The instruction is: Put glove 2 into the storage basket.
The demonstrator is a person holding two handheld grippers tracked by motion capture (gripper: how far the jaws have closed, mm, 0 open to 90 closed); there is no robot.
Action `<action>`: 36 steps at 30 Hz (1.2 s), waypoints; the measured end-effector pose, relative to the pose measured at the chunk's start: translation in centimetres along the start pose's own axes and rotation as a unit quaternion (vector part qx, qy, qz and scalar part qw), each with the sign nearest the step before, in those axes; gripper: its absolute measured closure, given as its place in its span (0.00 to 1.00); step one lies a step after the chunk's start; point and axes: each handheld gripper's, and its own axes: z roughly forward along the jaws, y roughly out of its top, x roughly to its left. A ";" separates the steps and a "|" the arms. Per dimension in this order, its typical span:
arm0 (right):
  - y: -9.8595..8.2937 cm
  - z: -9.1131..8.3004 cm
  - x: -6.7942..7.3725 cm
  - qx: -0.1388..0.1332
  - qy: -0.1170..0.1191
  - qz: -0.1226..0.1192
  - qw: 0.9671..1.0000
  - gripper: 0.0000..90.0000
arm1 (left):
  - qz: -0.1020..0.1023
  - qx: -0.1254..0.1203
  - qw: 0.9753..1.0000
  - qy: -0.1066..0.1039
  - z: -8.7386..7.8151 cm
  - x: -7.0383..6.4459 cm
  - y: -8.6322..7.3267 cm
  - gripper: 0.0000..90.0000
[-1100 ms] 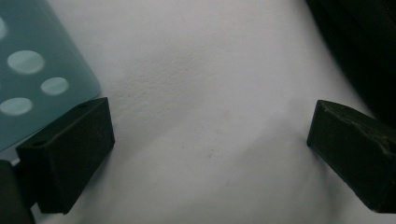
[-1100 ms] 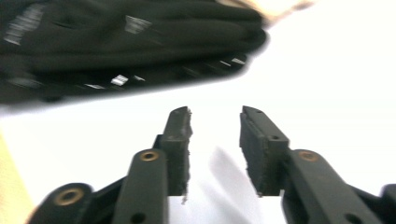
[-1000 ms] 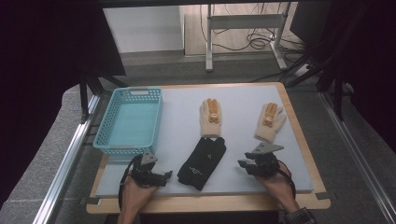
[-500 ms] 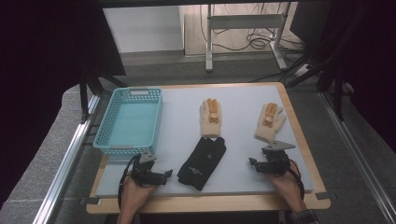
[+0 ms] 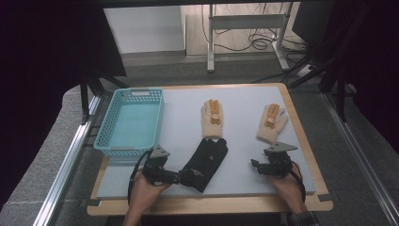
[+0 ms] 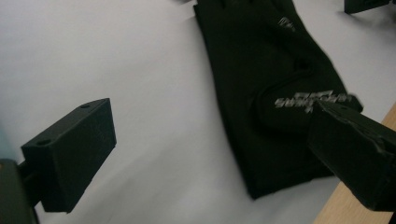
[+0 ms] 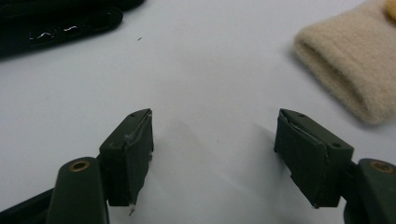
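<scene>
at the far left of the white mat stands the empty teal basket, near the mat's left edge. just below its near corner the left gripper lies low over the mat, its jaws spread wide; in the left gripper view one jaw is over bare mat and the other is at the cuff end of the black glove, beside the grey lettering, though whether it touches the cloth cannot be told. the black glove lies flat and slanted in the middle of the mat's near half, its fingers toward the first beige glove just beyond it. further right lies a second beige glove, fingers pointing away. nearest the right edge, the right gripper rests over bare mat with its jaws apart and nothing between them, the beige cuff close by.
</scene>
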 end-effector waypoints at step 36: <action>0.0 0.0 0.0 0.000 0.000 -0.001 1.000 0.30 | 0.060 0.118 0.990 0.055 8.0 -6.4 2.9 0.06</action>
